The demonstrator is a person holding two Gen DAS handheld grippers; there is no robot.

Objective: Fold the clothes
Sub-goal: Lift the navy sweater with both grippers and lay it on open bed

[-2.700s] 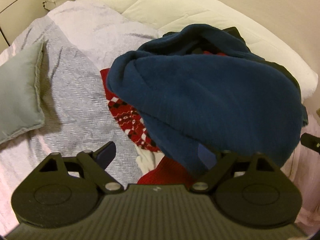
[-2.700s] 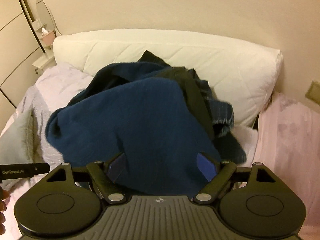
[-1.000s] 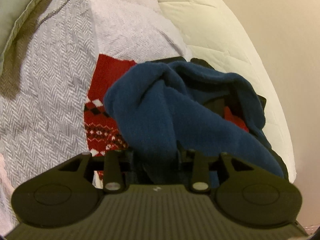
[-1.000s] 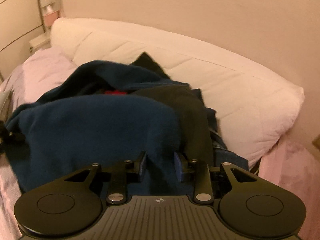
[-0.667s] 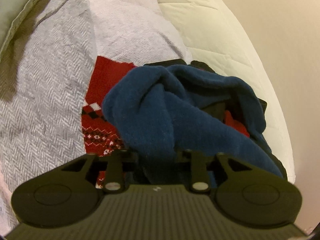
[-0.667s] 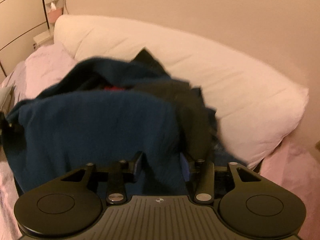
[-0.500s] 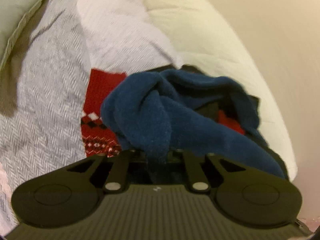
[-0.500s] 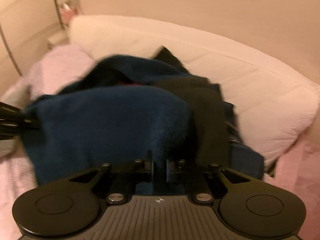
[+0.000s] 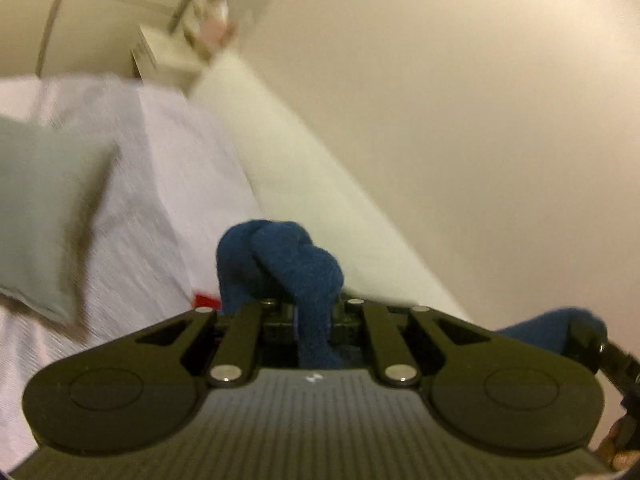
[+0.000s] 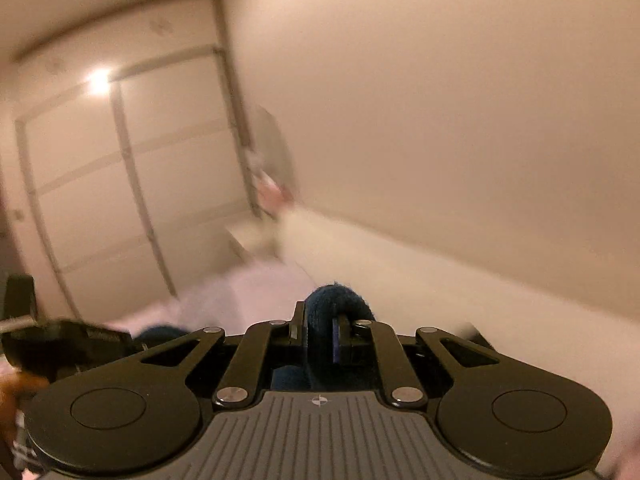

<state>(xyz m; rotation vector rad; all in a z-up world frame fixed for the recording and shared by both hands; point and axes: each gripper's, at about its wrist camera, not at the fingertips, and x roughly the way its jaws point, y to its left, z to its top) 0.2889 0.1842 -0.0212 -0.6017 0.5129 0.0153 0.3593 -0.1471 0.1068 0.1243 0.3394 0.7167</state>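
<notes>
A dark blue fleece garment point(image 9: 296, 264) bunches up over my left gripper point(image 9: 314, 308), whose jaws are shut on a fold of it. In the right wrist view another fold of the blue fleece point(image 10: 334, 300) bulges between the pads of my right gripper point(image 10: 318, 338), which is shut on it. Both grippers are raised above the bed and most of the garment hangs below, out of sight. A sliver of a red patterned garment point(image 9: 205, 300) shows on the bed just left of the left gripper. The other gripper point(image 10: 60, 340) shows at the left edge of the right wrist view.
A grey cushion point(image 9: 48, 216) lies on the pale bedspread point(image 9: 168, 184) at the left. A long white pillow point(image 9: 320, 200) runs along the wall. A white bedside table point(image 9: 168, 56) and wardrobe doors point(image 10: 120, 184) stand beyond the bed's far end.
Both grippers closed on the blue fleece and then rose and tilted upward with it. The clothes pile and bed dropped out of the views; wall and wardrobe now fill them.
</notes>
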